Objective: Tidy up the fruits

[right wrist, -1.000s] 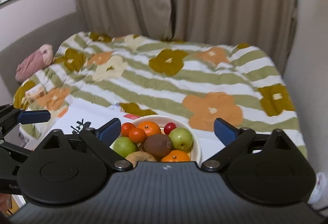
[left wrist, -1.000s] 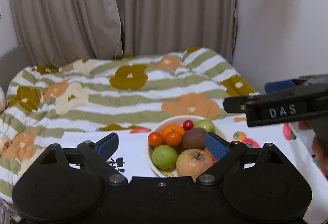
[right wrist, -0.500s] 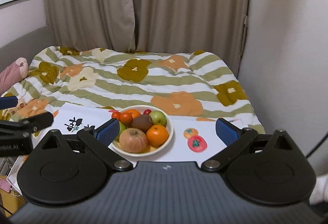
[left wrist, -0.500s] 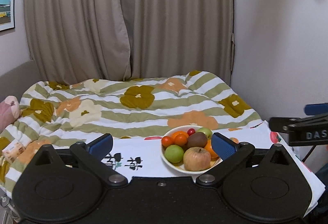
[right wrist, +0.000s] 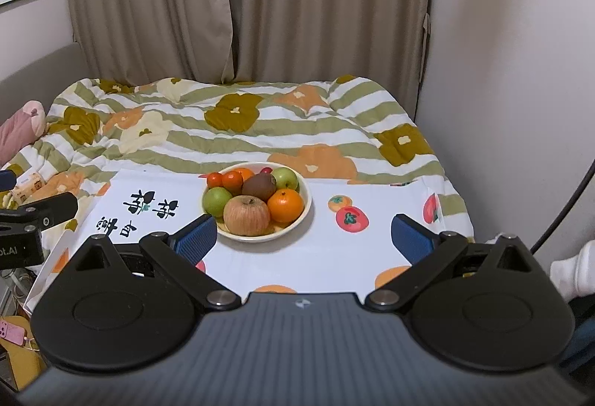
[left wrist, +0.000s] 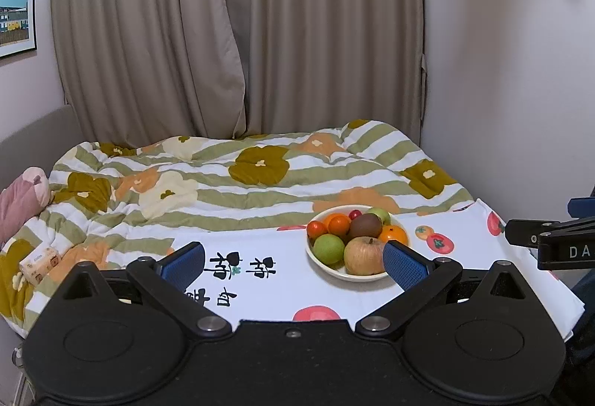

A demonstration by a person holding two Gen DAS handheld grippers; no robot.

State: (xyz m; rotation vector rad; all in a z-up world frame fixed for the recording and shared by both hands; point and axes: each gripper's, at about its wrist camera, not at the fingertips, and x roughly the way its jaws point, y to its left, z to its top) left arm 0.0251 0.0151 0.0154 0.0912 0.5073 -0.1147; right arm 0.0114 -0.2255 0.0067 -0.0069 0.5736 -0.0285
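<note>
A cream bowl (right wrist: 297,224) (left wrist: 327,274) sits on a white printed cloth. It holds a brownish apple (right wrist: 246,215) (left wrist: 364,255), green apples (right wrist: 216,201) (left wrist: 328,248), a kiwi (right wrist: 259,186), oranges (right wrist: 285,205) and small tomatoes (right wrist: 214,179). My left gripper (left wrist: 293,266) is open and empty, held back from the bowl, which lies toward its right finger. My right gripper (right wrist: 303,238) is open and empty, the bowl just beyond its left finger. Each gripper shows at the edge of the other's view.
The white cloth (right wrist: 353,250) with fruit prints and black characters covers the near part of a bed with a striped floral quilt (right wrist: 238,131). A wall is on the right, curtains behind. A pink pillow (right wrist: 18,131) and a tissue pack (left wrist: 39,263) lie left.
Both grippers have pulled back and up from the bowl, so it looks smaller and farther. Both stay open and empty.
</note>
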